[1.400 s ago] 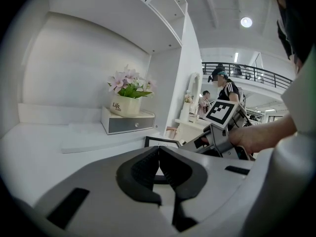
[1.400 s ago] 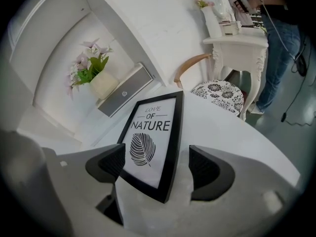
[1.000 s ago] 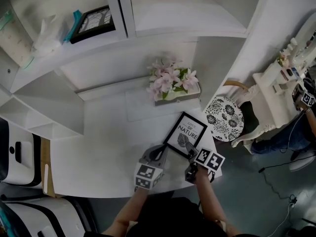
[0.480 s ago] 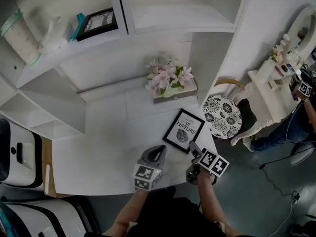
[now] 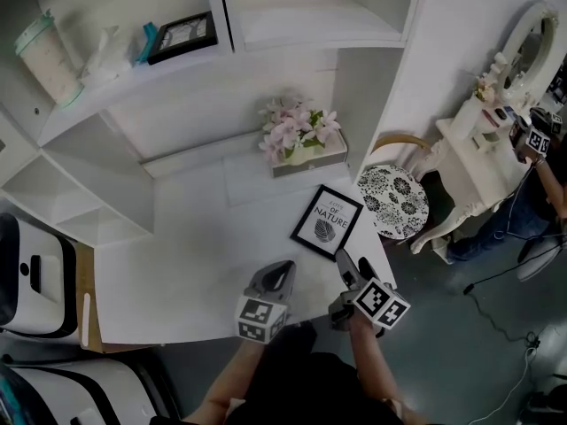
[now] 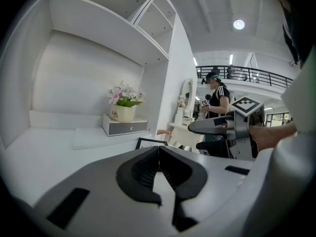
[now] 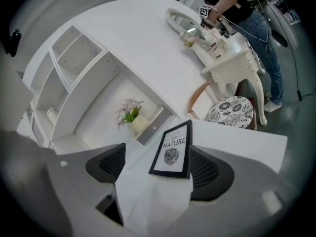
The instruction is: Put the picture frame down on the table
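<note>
The picture frame (image 5: 326, 221), black with a white "NATURE" leaf print, lies flat on the white table (image 5: 195, 255) near its right edge. My right gripper (image 5: 344, 262) is just short of the frame's near corner, not touching it. In the right gripper view (image 7: 159, 167) its jaws stand wide open and the frame (image 7: 171, 149) lies on the table beyond them. My left gripper (image 5: 285, 267) hovers over the table to the frame's left, and its jaws (image 6: 159, 149) meet at the tip with nothing between them. The left gripper view shows the frame's edge (image 6: 148, 143) and the right gripper (image 6: 200, 136).
A pot of pink flowers (image 5: 297, 135) stands on a small drawer box at the back. White shelves above hold another black frame (image 5: 182, 35) and a container (image 5: 49, 56). A chair with a floral cushion (image 5: 392, 202) is right of the table. A person (image 5: 540, 175) stands by a dressing table (image 5: 478, 140).
My right gripper was at the frame's near corner a second ago; it has drawn back toward me, leaving the frame flat on the table. The left gripper stayed almost still.
</note>
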Tool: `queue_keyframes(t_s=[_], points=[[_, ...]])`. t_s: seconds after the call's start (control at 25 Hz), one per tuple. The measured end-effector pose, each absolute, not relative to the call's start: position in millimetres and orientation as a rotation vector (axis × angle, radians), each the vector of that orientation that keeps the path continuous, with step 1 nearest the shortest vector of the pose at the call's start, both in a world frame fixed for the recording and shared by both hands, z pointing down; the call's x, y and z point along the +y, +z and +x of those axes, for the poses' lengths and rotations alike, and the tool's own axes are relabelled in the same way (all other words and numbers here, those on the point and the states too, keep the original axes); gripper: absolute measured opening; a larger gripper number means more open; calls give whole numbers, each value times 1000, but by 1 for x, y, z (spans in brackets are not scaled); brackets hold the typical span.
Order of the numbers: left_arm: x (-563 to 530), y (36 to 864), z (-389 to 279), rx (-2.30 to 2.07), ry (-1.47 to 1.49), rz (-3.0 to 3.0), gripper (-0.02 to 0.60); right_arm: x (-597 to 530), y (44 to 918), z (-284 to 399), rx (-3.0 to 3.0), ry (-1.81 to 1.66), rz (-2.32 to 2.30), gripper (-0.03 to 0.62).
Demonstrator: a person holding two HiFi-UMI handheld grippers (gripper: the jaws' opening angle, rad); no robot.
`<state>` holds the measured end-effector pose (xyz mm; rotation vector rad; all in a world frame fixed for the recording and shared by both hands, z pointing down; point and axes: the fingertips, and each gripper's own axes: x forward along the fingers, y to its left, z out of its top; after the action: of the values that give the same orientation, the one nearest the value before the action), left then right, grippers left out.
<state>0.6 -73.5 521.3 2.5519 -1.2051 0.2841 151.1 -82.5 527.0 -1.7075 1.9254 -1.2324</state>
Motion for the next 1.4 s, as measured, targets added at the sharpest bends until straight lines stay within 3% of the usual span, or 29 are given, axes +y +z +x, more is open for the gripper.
queue_keyframes(t_s=[0.24, 0.68, 1.4], points=[[-53, 512, 1, -1187, 254, 2573, 12, -58, 482, 142, 2017, -968, -1656, 383], [-19, 481, -1, -1206, 173, 2644, 12, -18, 447, 105, 2291, -468, -1755, 5], [8, 480, -15, -1174, 153, 2633, 12, 8, 456, 86, 2371, -450, -1868, 5]])
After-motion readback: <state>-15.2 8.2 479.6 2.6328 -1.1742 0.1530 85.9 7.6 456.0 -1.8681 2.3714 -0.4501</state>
